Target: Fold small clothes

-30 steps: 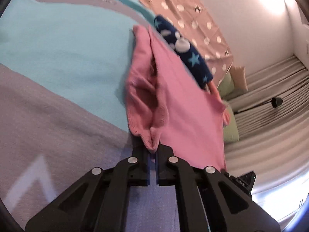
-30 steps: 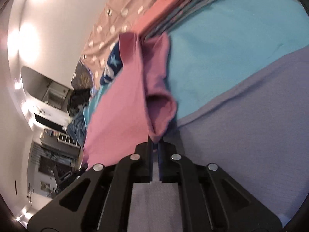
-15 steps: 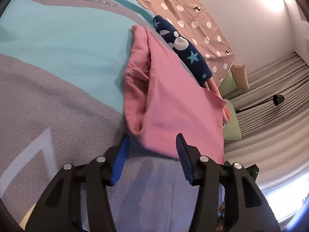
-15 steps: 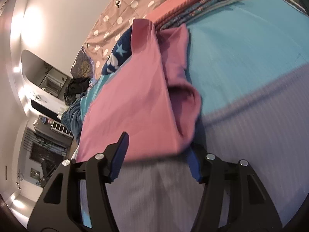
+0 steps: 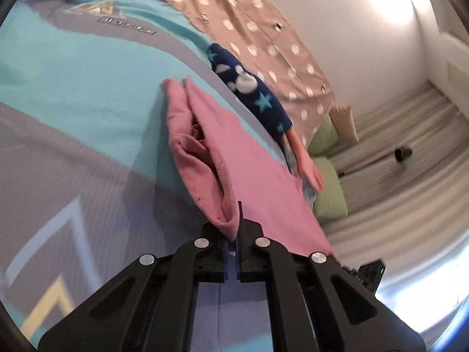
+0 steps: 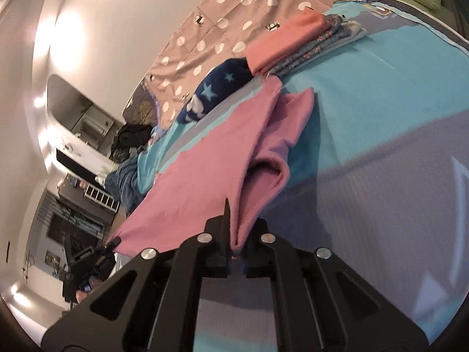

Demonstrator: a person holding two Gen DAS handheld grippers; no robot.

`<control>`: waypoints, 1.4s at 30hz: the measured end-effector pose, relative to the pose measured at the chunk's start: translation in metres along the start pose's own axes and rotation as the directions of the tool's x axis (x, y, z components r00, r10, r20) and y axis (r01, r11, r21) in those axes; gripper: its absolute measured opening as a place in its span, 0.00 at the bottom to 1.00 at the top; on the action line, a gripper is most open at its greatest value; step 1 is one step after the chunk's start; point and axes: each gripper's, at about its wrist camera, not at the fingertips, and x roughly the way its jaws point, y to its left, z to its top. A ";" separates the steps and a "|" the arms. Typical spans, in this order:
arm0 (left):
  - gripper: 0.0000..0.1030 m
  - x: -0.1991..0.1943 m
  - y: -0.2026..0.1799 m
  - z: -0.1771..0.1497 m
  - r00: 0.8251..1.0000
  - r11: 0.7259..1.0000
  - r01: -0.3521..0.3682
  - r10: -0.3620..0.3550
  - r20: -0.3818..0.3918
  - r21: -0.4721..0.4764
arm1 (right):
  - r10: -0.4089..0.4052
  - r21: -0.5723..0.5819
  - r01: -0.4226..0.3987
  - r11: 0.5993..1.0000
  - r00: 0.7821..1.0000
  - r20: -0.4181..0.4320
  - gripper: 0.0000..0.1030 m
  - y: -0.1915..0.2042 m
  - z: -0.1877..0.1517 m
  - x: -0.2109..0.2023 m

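A small pink garment (image 5: 249, 170) lies spread on the bed cover, one sleeve folded along its side. My left gripper (image 5: 233, 234) is shut on the garment's near corner by that sleeve. In the right wrist view the same pink garment (image 6: 211, 170) stretches away, and my right gripper (image 6: 236, 243) is shut on its opposite near corner. The near edge hangs taut between the two grippers, lifted a little off the cover.
The turquoise and grey bed cover (image 5: 73, 94) fills the foreground. A navy star-print garment (image 5: 249, 94) lies beyond the pink one. A stack of folded clothes (image 6: 296, 41) with a coral piece on top sits farther back. A polka-dot sheet (image 6: 234, 20) lies against the wall.
Half a second ago both grippers were open above the garment's near edge. Now both have shut on its corners again and the edge is raised.
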 end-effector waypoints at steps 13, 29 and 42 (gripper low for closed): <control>0.16 -0.088 0.019 -0.072 0.927 0.924 -0.375 0.374 0.021 0.079 | -0.151 0.003 0.151 0.989 0.987 -0.049 0.39 -0.044 -0.089 -0.067; 0.44 0.098 -0.150 -0.067 0.975 0.863 -0.081 0.173 -0.141 0.499 | -0.093 -0.137 0.094 0.986 0.996 0.018 0.24 -0.008 -0.031 -0.018; 0.47 0.281 -0.244 -0.116 0.862 0.746 0.131 0.240 -0.447 0.653 | 0.039 0.001 -0.039 0.999 0.999 -0.027 0.31 -0.080 -0.068 -0.062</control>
